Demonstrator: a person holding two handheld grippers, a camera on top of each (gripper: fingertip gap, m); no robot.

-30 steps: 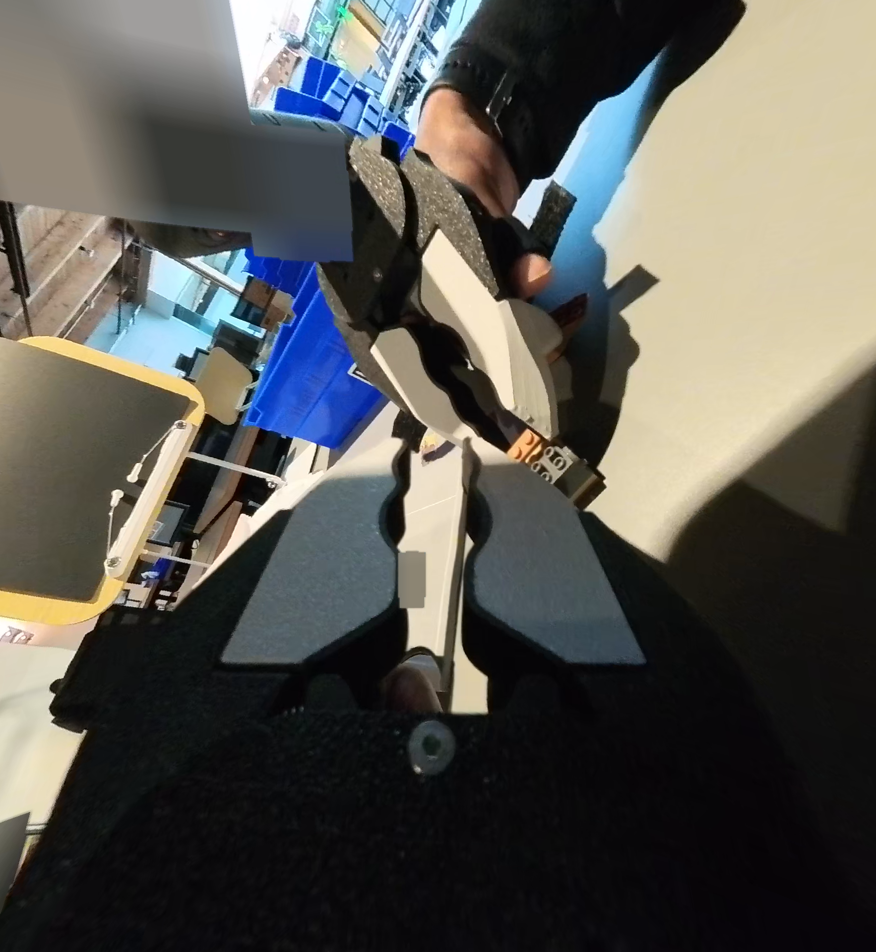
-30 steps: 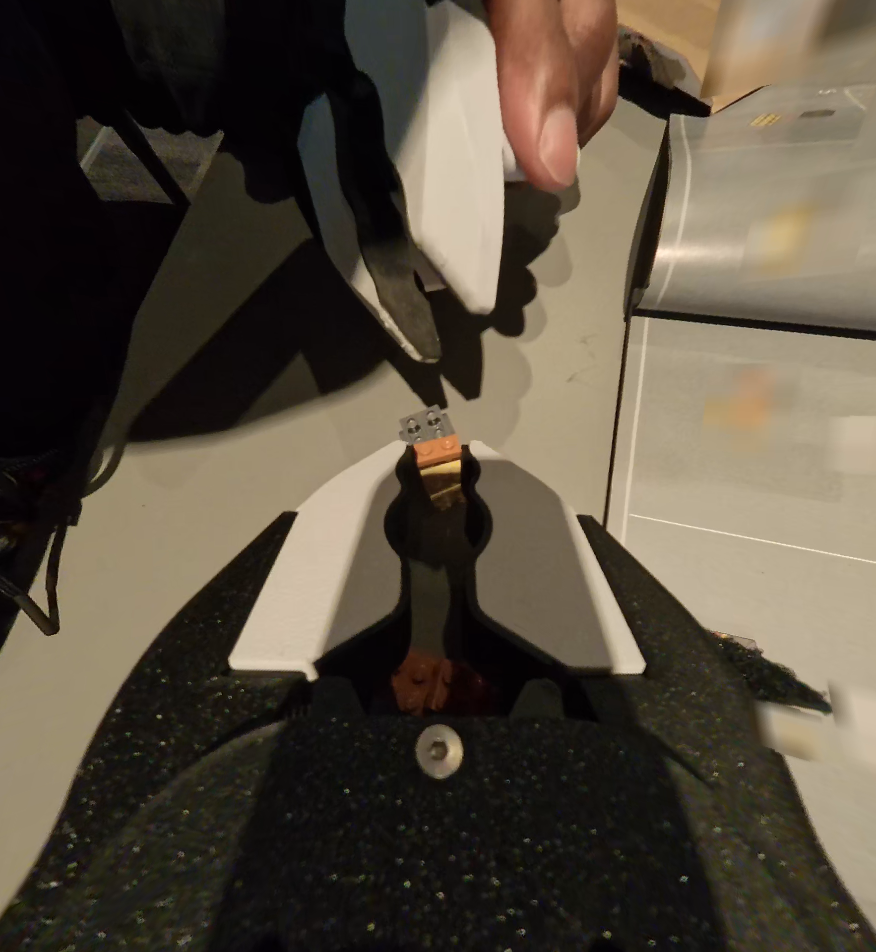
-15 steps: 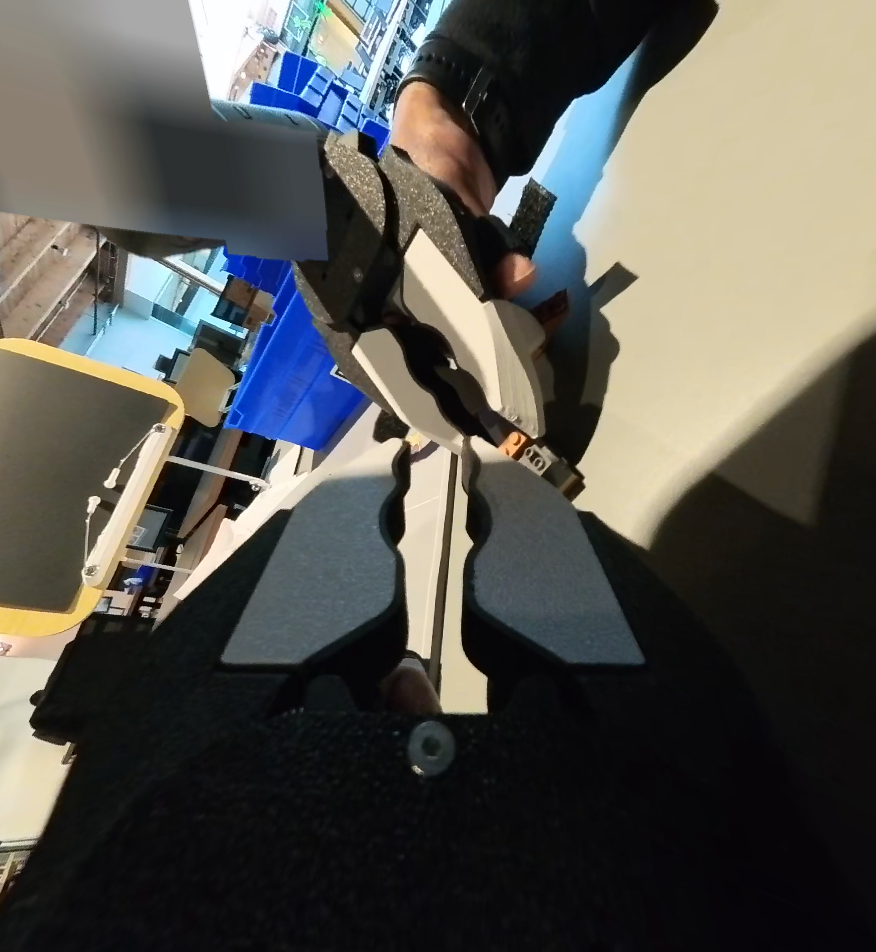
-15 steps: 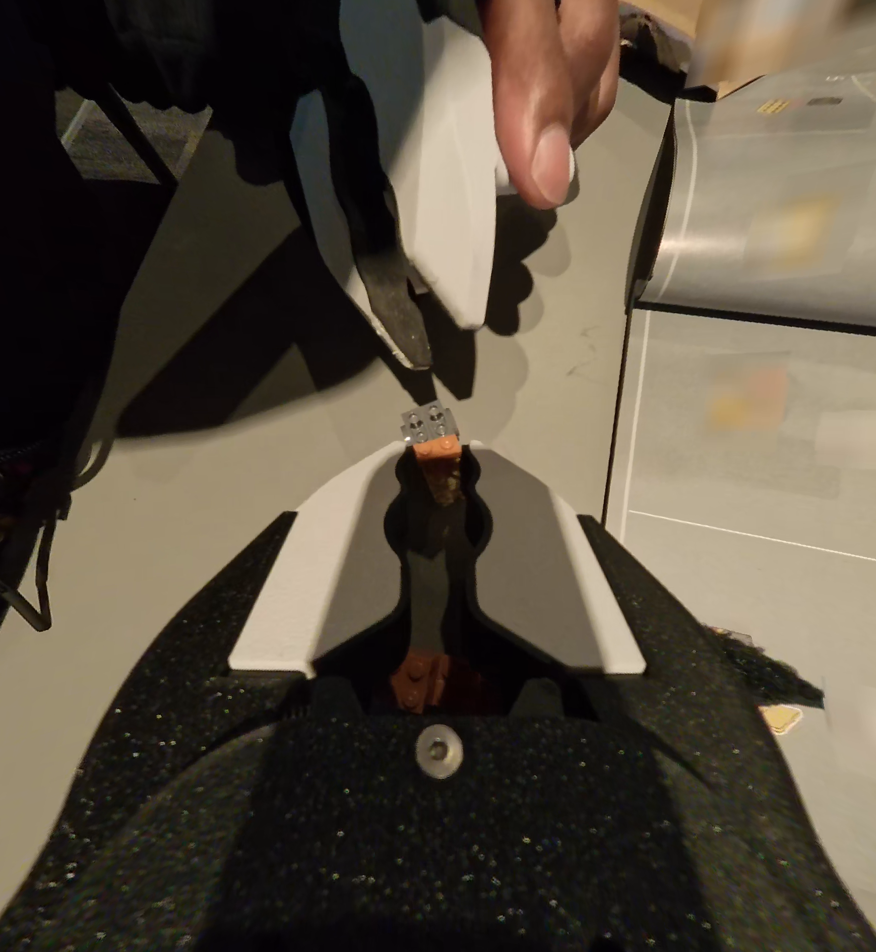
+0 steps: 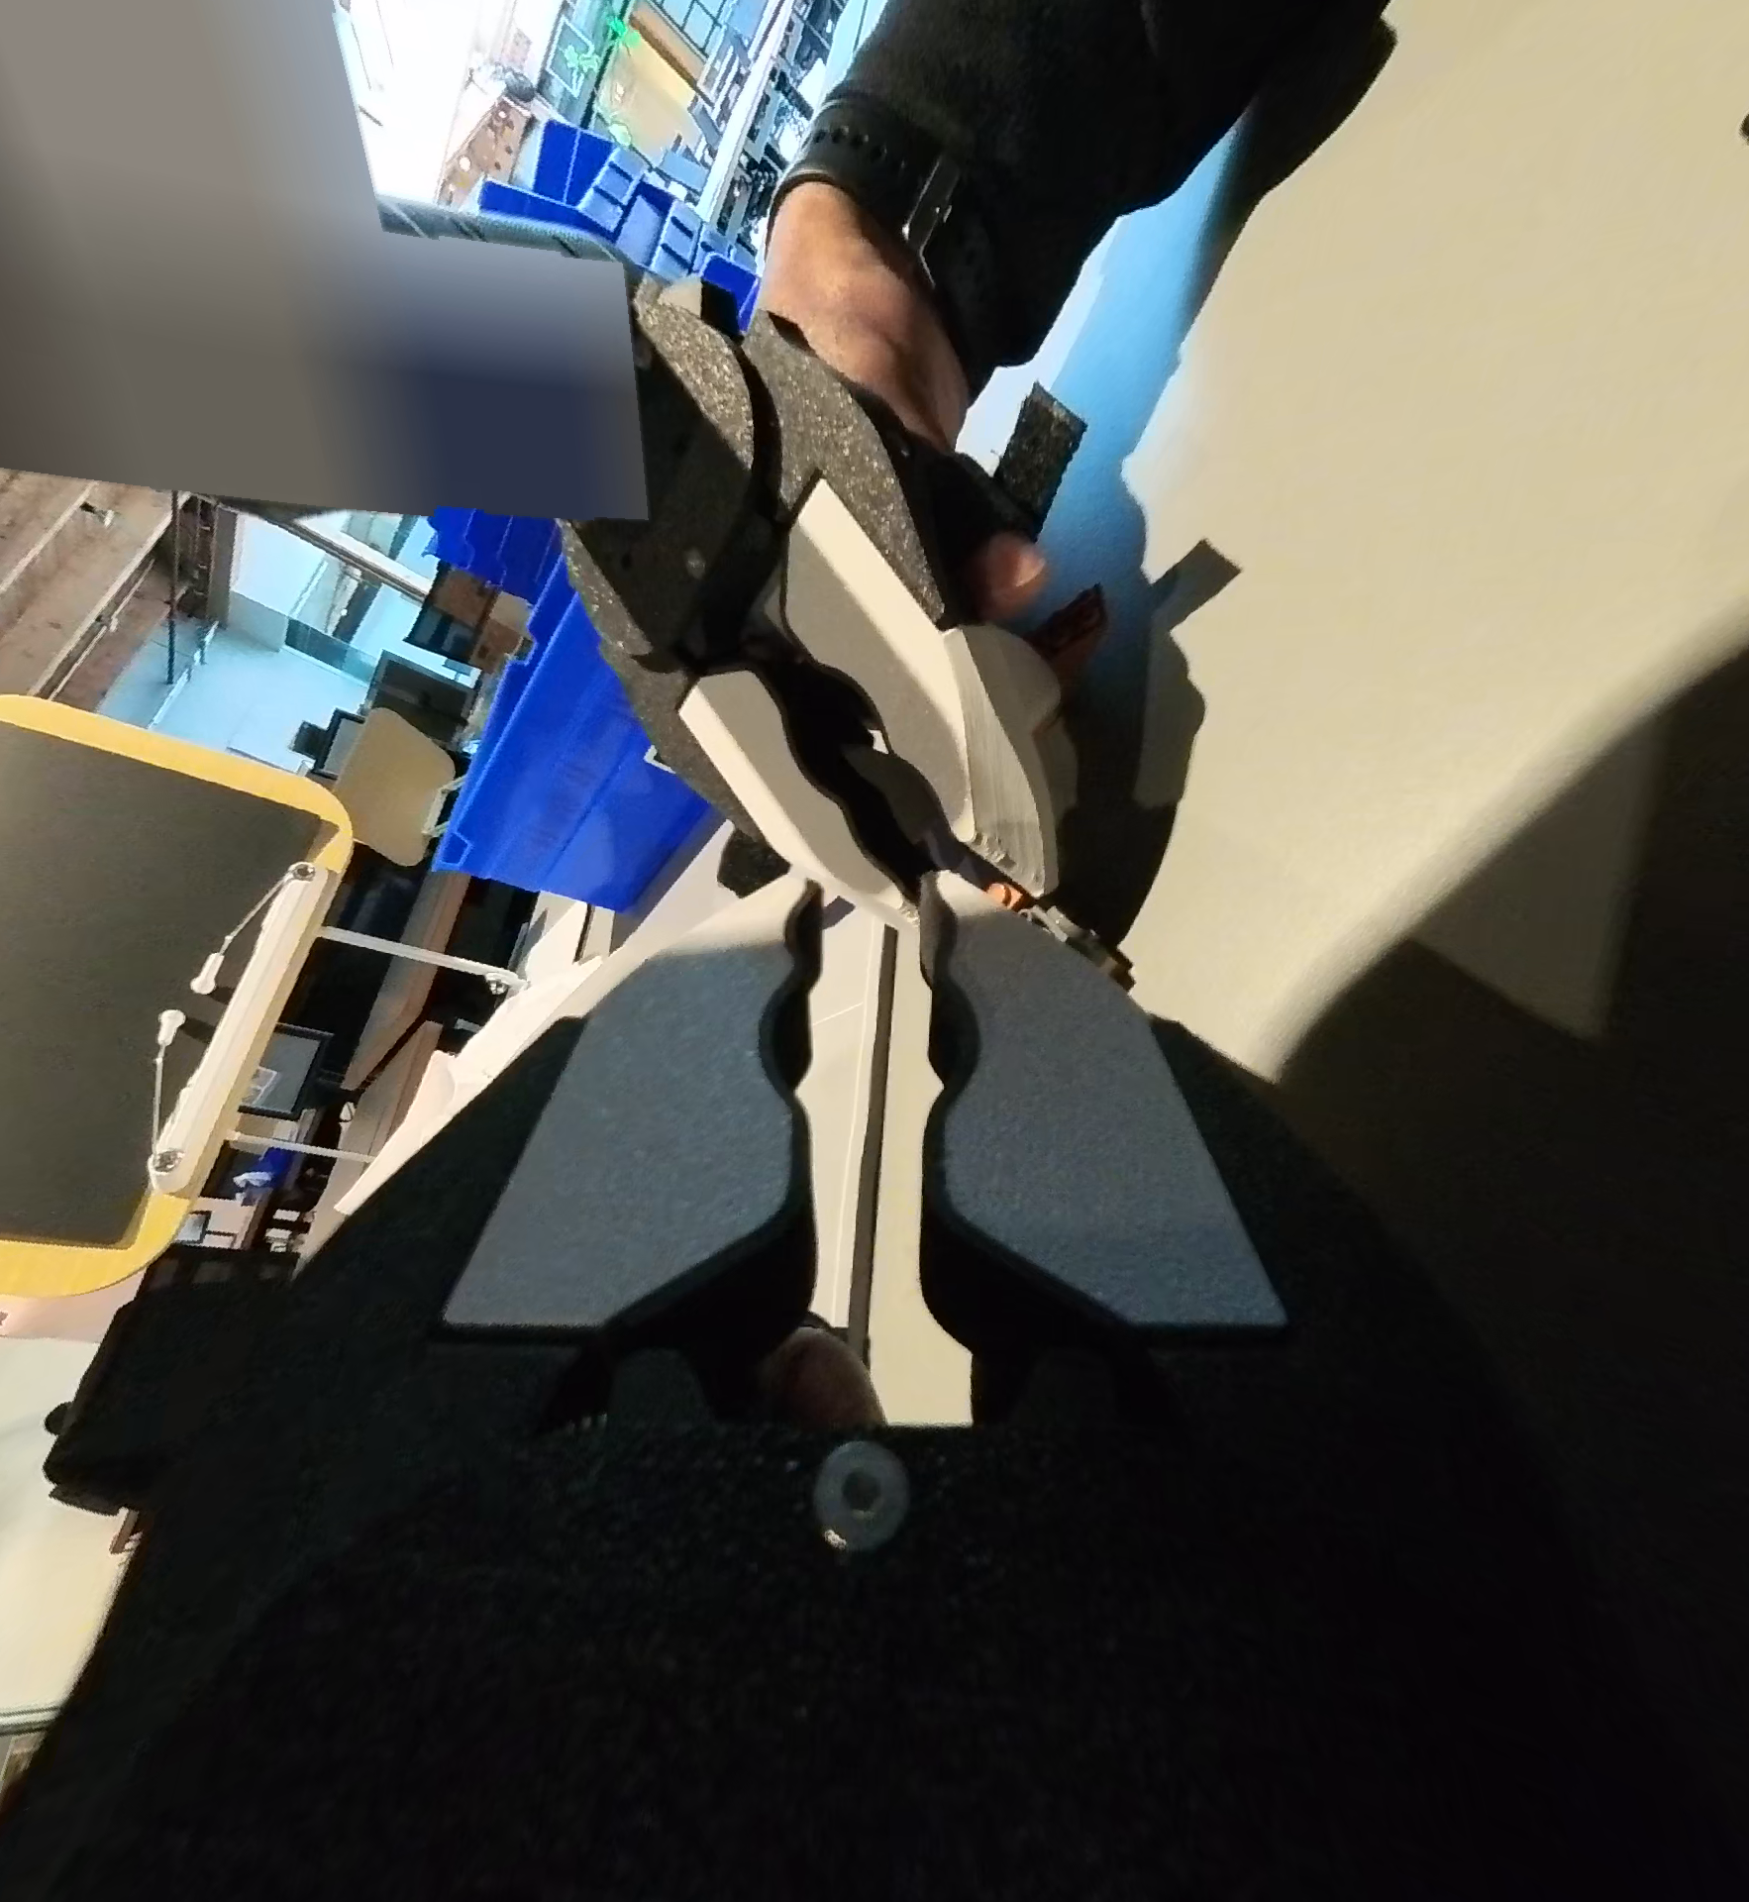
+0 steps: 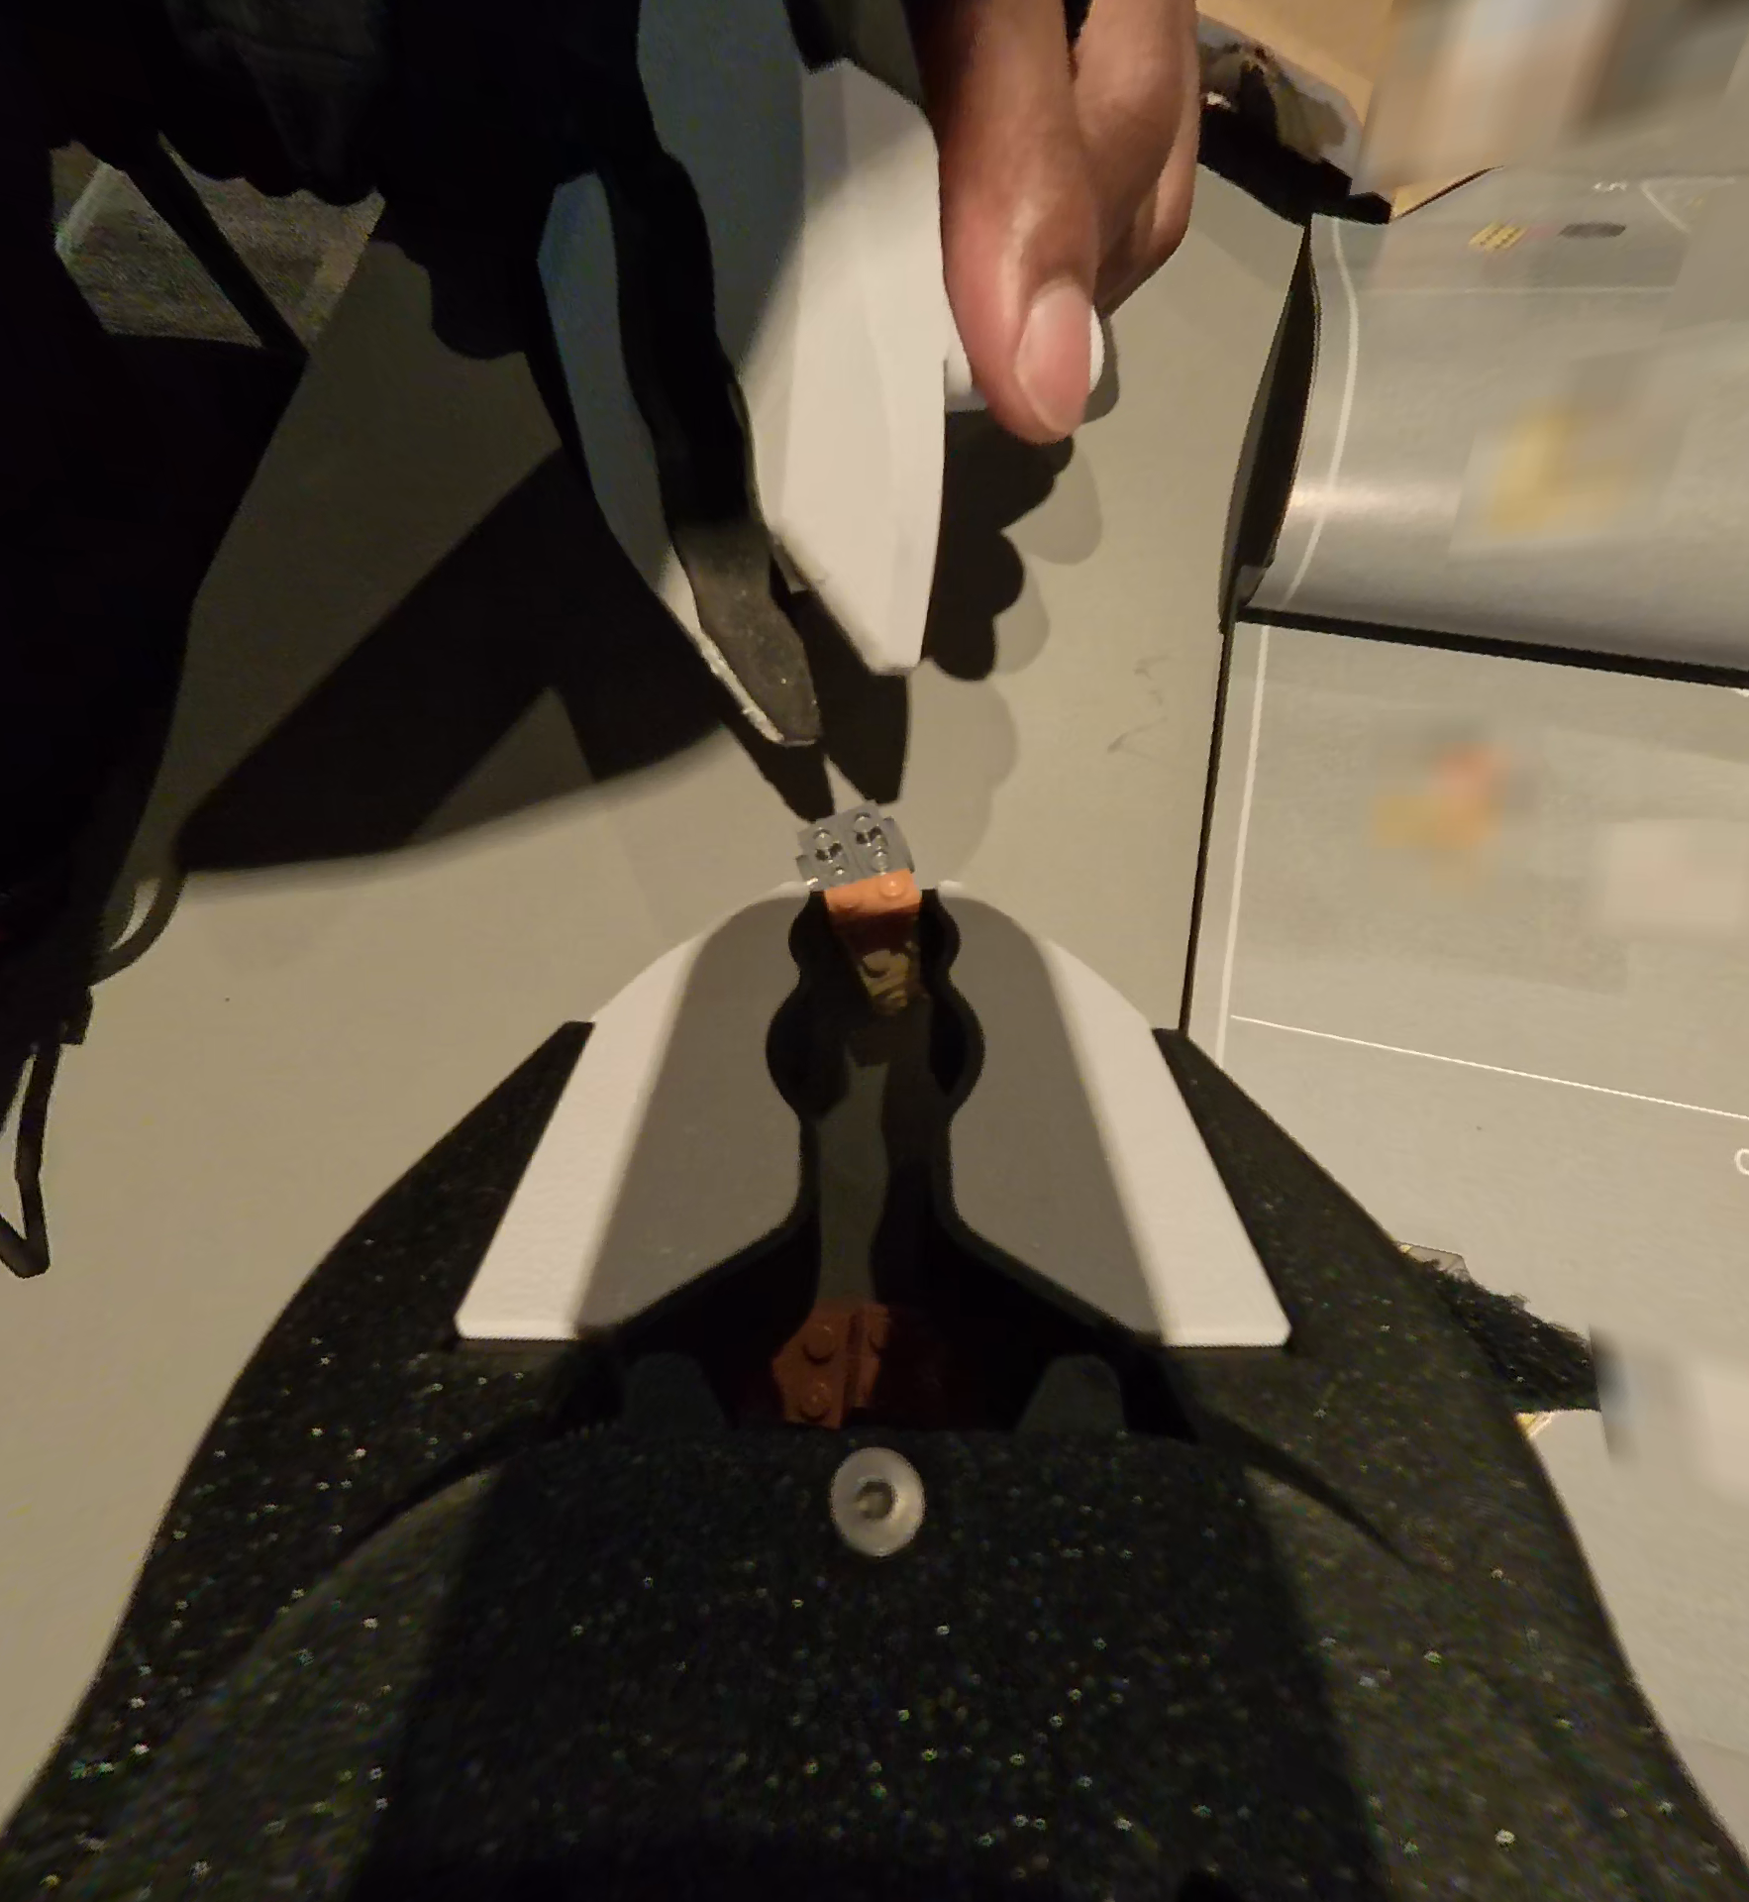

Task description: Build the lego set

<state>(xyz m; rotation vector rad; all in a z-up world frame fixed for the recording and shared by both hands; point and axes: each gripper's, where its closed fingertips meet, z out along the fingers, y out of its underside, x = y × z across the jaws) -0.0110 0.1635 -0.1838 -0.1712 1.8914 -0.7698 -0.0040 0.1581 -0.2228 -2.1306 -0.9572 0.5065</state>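
Right tongs (image 6: 876,906) at frame centre clamp the orange-and-grey lego piece (image 6: 865,875) above the desk (image 6: 356,988), while empty left tongs (image 6: 819,669), narrowly parted, have closed in from above, likely for a handover.

Workshop, stacked blue storage bins (image 5: 582,762), grey worktable (image 5: 1467,515)

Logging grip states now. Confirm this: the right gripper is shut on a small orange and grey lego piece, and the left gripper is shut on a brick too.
The left gripper holds no brick: the left wrist view shows its fingers apart with nothing between them. The rest stands: in the right wrist view the right gripper is shut on the orange and grey lego piece.
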